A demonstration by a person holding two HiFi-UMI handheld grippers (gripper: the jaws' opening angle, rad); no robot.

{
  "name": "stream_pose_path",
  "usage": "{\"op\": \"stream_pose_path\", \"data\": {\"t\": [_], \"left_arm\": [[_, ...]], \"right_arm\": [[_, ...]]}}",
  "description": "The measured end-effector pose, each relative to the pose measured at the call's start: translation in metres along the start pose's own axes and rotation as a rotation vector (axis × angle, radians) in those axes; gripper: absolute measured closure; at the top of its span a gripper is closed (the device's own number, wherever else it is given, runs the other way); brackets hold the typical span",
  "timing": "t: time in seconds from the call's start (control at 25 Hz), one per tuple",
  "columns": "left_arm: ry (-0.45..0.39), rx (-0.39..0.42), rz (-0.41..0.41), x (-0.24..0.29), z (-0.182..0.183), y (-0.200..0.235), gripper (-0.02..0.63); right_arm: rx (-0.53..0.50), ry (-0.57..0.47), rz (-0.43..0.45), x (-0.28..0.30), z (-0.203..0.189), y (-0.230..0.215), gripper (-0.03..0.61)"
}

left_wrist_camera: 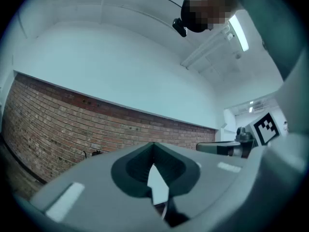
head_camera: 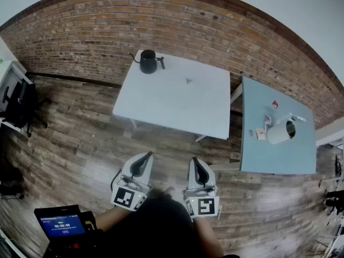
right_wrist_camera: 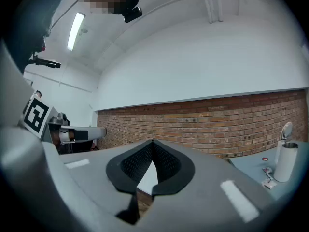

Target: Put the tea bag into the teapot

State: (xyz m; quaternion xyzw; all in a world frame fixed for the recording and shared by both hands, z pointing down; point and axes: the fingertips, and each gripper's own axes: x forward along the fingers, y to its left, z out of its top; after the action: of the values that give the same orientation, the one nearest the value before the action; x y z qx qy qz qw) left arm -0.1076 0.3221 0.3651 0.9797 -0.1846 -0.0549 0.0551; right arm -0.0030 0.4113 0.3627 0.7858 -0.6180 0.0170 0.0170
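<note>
We hold both tools low over the wooden floor [head_camera: 75, 144], well short of either bench. The left tool [head_camera: 144, 157] has its jaws brought together with nothing between them, and its own view shows the tips meeting against the brick wall [left_wrist_camera: 58, 124]. The right tool [head_camera: 196, 163] is likewise closed and empty, its jaws touching at the tips. The two tools sit side by side, apart from each other.

Ahead stands the white bench [head_camera: 161, 101]. The black teapot [head_camera: 147, 62] stands upright near its far left corner. Nearer the middle lies a small dark speck [head_camera: 188, 80], possibly the tea bag, though it is too small for us to tell. To the right is a grey-blue bench [head_camera: 258, 149] carrying a white jug [head_camera: 280, 132] and a few small items beside it.
</note>
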Motion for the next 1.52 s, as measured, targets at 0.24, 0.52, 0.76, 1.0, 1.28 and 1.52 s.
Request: {"op": "stream_pose_path", "data": {"t": [0.24,0.52,0.76,1.0,1.28,1.52], "left_arm": [[-0.012,0.003,-0.013,0.0,0.001,-0.003,0.614],[-0.024,-0.002,-0.016,0.004,0.004,-0.006,0.614],[-0.005,0.012,0.012,0.01,0.001,-0.004,0.614],[-0.004,0.046,0.03,0.017,0.003,-0.006,0.614],[0.008,0.077,0.071,0.022,-0.002,-0.02,0.614],[0.008,0.1,0.116,0.031,-0.008,-0.042,0.614]], "right_arm": [[-0.007,0.009,0.0,-0.002,-0.001,0.0,0.577],[-0.02,-0.013,-0.02,-0.005,0.005,-0.002,0.577],[0.006,-0.025,-0.015,-0.007,0.008,-0.007,0.577],[0.003,-0.042,-0.001,-0.008,0.008,-0.014,0.577],[0.012,-0.061,0.016,-0.013,0.005,-0.035,0.577],[0.021,-0.07,0.048,-0.02,0.0,-0.061,0.577]]}}
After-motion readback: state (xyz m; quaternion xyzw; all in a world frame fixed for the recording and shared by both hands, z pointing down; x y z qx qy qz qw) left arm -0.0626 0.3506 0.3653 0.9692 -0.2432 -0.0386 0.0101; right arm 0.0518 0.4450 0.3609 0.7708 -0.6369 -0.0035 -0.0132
